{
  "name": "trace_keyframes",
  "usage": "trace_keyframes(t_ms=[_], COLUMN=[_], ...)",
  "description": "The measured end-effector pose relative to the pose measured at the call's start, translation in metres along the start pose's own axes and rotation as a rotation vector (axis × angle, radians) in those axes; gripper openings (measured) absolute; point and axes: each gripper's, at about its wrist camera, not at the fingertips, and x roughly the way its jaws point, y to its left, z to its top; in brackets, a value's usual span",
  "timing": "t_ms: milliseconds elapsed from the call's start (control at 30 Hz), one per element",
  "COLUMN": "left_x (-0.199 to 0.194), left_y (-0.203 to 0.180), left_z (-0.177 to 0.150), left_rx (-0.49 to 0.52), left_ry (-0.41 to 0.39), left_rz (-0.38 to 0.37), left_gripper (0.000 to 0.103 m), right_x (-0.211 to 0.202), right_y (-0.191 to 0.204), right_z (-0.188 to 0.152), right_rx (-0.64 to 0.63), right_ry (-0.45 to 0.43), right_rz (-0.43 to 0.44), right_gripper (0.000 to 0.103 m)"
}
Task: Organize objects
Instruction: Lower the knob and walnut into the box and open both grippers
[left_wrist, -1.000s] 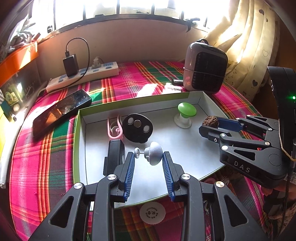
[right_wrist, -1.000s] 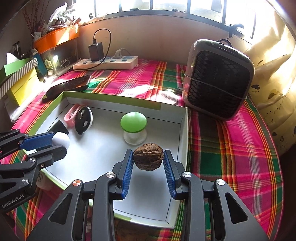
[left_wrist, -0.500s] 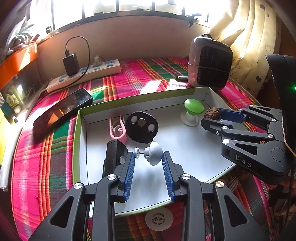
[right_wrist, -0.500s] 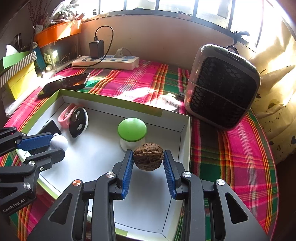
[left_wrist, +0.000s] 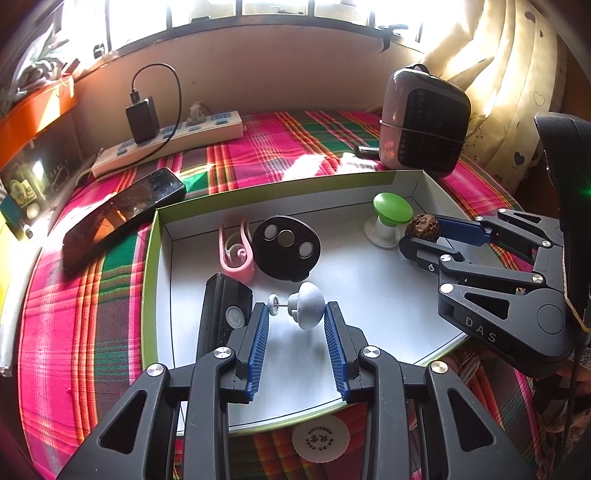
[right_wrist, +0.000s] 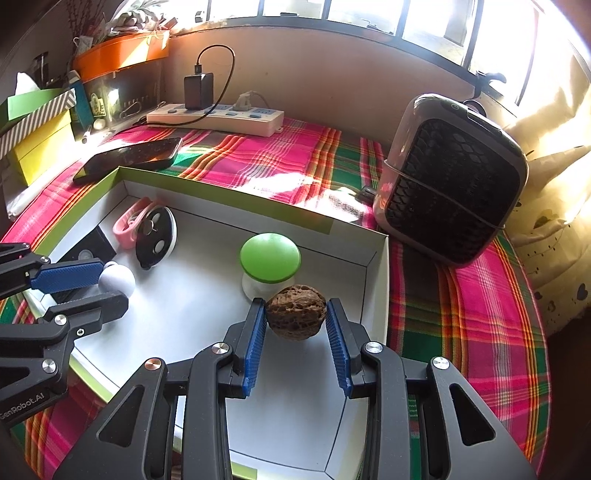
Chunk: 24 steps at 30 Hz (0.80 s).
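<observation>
My left gripper (left_wrist: 295, 314) is shut on a grey mushroom-shaped knob (left_wrist: 306, 304) with a small pin, held over the white box (left_wrist: 369, 295) with a green rim. My right gripper (right_wrist: 295, 314) is shut on a brown walnut (right_wrist: 296, 312), held low over the box's right part, next to a green-capped mushroom piece (right_wrist: 269, 258). The right gripper and walnut (left_wrist: 422, 228) also show in the left wrist view. In the box lie a pink clip (left_wrist: 236, 251), a black disc with round inserts (left_wrist: 286, 247) and a black block (left_wrist: 221, 314).
A phone (left_wrist: 122, 218) lies left of the box on the plaid cloth. A power strip (left_wrist: 166, 140) with a charger runs along the back wall. A small heater (right_wrist: 454, 184) stands at the back right. A white round token (left_wrist: 320, 439) lies before the box.
Both grippers have drawn back and lowered a little with their objects still held. The walnut now sits closer to the green-capped piece.
</observation>
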Motion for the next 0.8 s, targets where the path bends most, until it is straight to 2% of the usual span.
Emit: trace_keyframes(t_ms=[600, 700, 800], left_x=[-0.0021, -0.0036, -0.0048], left_y=[0.0019, 0.0027, 0.0033], left_z=[-0.0004, -0.0014, -0.0019], left_rx=[-0.011, -0.010, -0.010], left_ry=[0.006, 0.004, 0.002], left_rz=[0.005, 0.005, 0.004], left_gripper=[0.030, 0.030, 0.032], right_x=[-0.0025, -0.0035, -0.0042], right_y=[0.0002, 0.0009, 0.0013], right_z=[-0.0011, -0.0010, -0.0007], right_rx=[0.004, 0.005, 0.006], right_ry=[0.001, -0.003, -0.005], right_rz=[-0.005, -0.003, -0.004], right_gripper=[0.035, 0.042, 0.043])
